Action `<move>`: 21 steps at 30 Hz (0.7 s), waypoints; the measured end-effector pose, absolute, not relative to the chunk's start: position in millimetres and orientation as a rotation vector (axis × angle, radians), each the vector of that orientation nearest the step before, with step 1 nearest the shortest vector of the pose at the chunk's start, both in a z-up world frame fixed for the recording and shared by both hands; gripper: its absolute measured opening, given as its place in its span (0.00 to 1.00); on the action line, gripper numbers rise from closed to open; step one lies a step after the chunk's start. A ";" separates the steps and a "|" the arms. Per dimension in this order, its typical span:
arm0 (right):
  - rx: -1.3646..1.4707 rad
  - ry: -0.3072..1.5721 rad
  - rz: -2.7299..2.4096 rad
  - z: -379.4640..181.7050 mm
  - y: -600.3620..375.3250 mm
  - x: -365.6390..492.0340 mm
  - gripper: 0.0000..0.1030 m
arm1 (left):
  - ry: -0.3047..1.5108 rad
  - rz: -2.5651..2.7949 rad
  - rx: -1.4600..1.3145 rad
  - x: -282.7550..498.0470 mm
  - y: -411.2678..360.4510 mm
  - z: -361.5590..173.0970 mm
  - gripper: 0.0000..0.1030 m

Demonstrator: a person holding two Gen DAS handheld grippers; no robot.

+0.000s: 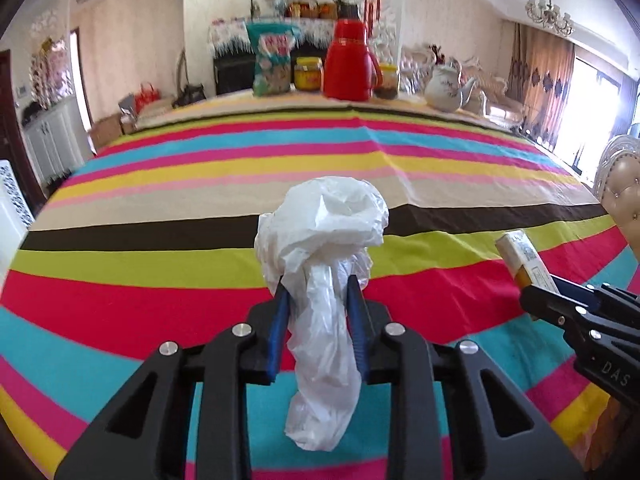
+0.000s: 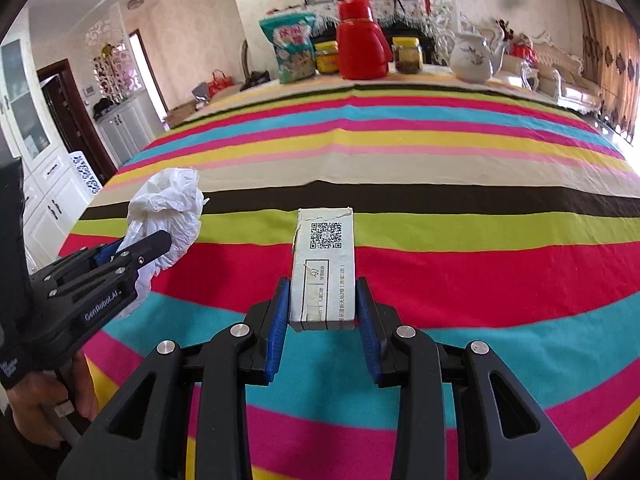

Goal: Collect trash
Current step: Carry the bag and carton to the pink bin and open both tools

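A crumpled white plastic bag (image 1: 320,264) sits pinched between the blue pads of my left gripper (image 1: 318,286), which is shut on it; the bag bulges above the fingertips and hangs down below them over the striped cloth. From the right wrist view the same bag (image 2: 168,208) and left gripper (image 2: 136,250) show at the left. My right gripper (image 2: 322,292) is shut on a small white carton (image 2: 324,268) with a QR code on top. In the left wrist view that carton (image 1: 524,258) sticks up from the right gripper (image 1: 538,290) at the right edge.
The table wears a bright striped cloth (image 1: 200,280). Along its far edge stand a snack bag (image 1: 272,62), a yellow jar (image 1: 308,74), a red thermos (image 1: 350,62), another jar (image 1: 387,80) and a white teapot (image 1: 446,88). A padded chair (image 1: 624,200) stands at the right.
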State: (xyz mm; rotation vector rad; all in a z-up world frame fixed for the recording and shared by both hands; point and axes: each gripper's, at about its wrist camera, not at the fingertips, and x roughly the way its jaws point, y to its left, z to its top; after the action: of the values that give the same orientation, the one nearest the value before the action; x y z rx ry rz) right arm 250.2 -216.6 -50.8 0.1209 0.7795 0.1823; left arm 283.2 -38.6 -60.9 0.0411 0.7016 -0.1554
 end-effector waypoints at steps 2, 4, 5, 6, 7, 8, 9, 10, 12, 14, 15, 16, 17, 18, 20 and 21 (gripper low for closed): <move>0.098 0.755 0.176 -46.0 -212.1 238.9 0.31 | 0.669 -0.142 0.031 264.4 -34.5 -56.1 0.26; 0.088 0.727 0.181 -39.1 -207.9 224.5 0.31 | 0.649 -0.132 0.023 248.5 -30.0 -52.1 0.26; 0.084 0.720 0.181 -36.9 -206.0 221.2 0.31 | 0.634 -0.123 0.018 238.9 -26.4 -49.9 0.26; 0.077 0.710 0.181 -34.4 -203.8 215.6 0.31 | 0.624 -0.118 0.016 234.1 -24.0 -48.1 0.26; 0.069 0.697 0.184 -31.0 -200.7 208.2 0.31 | 0.610 -0.111 0.018 223.5 -21.2 -45.8 0.26; 0.061 0.684 0.188 -28.1 -197.8 202.4 0.31 | 0.592 -0.105 0.019 212.7 -18.5 -42.9 0.26; 0.050 0.673 0.191 -25.7 -194.4 196.3 0.31 | 0.580 -0.102 0.016 205.4 -16.4 -40.4 0.26; 0.032 0.657 0.190 -22.8 -189.4 188.7 0.31 | 0.562 -0.099 0.004 194.4 -12.4 -36.6 0.26; 0.012 0.629 0.195 -18.5 -181.3 176.0 0.31 | 0.539 -0.091 -0.010 179.9 -7.1 -31.3 0.26; -0.002 0.603 0.202 -13.8 -171.6 162.9 0.31 | 0.516 -0.082 -0.017 165.0 -0.5 -26.5 0.26; -0.007 0.595 0.208 -11.6 -167.0 157.2 0.31 | 0.505 -0.076 -0.024 156.6 4.4 -24.3 0.26; -0.009 0.589 0.212 -10.2 -163.5 153.7 0.31 | 0.499 -0.071 -0.029 151.2 6.7 -23.2 0.26; -0.011 0.582 0.220 -8.6 -158.4 148.8 0.31 | 0.492 -0.066 -0.037 143.9 11.9 -21.7 0.26; -0.013 0.579 0.227 -7.5 -154.5 145.7 0.31 | 0.489 -0.063 -0.041 139.9 14.8 -20.7 0.26; -0.022 0.577 0.255 -5.3 -142.2 138.9 0.31 | 0.475 -0.048 -0.047 127.2 24.3 -18.9 0.26; -0.034 0.575 0.264 -5.0 -135.2 136.4 0.31 | 0.471 -0.041 -0.050 120.2 29.1 -18.5 0.26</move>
State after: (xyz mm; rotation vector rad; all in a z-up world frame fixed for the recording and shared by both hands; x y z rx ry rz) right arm 136.4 -135.2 -5.0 -0.0335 0.5754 0.2638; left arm 120.2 29.1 -18.6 -0.0502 0.4706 -0.0409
